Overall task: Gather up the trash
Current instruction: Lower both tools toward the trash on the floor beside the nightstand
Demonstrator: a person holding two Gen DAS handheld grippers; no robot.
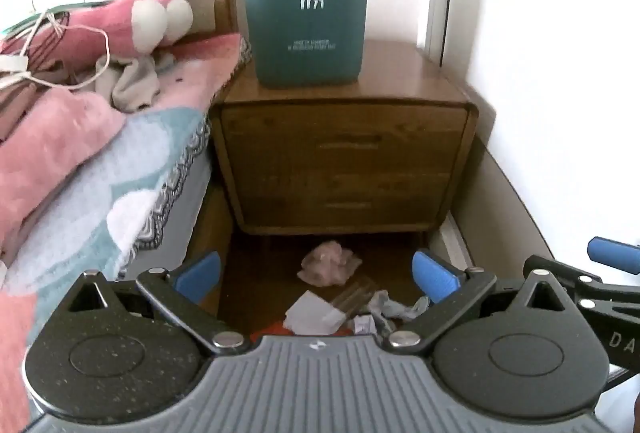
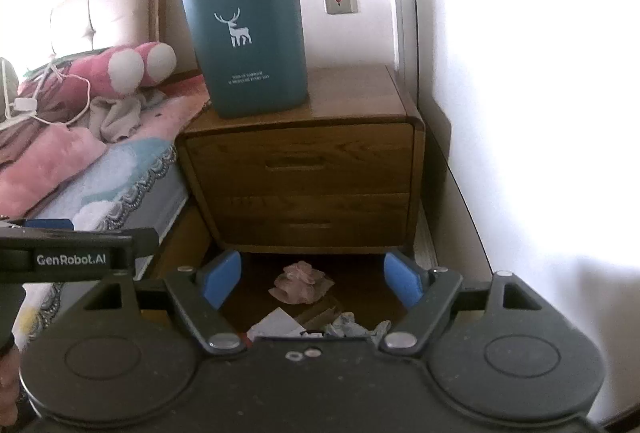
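On the wooden floor (image 1: 256,281) in front of the nightstand (image 1: 344,161), a small heap of trash is seen. A crumpled pink tissue (image 1: 329,263) lies nearest the nightstand's base, well apart from both tools. Closer to the cameras, a white piece of paper (image 1: 310,309), a brownish strip of packaging (image 1: 354,299) and some crumpled grey-white scraps (image 1: 394,307) are gathered together, partly hidden behind the gripper bodies. Something red is glimpsed under the paper, but what it is cannot be told.

The left gripper (image 1: 318,275) is held above the floor and tilted downward, its blue-padded fingers spread wide apart with nothing clamped between them; the tissue is framed in the gap, farther off. The right gripper (image 2: 313,279) is likewise angled down, its blue pads set wide apart and empty, and the same tissue (image 2: 301,282) is seen between them at a distance. Part of the right tool is visible at the right edge of the left wrist view, and part of the left tool, marked with white lettering, at the left edge of the right wrist view.

A teal bin (image 1: 304,1) printed with a white deer is stood upright on top of the nightstand. To the left, a bed (image 1: 100,169) is covered with pink and pale blue blankets, on which a pink plush toy (image 1: 136,21) and a white cable (image 1: 52,45) are laid.
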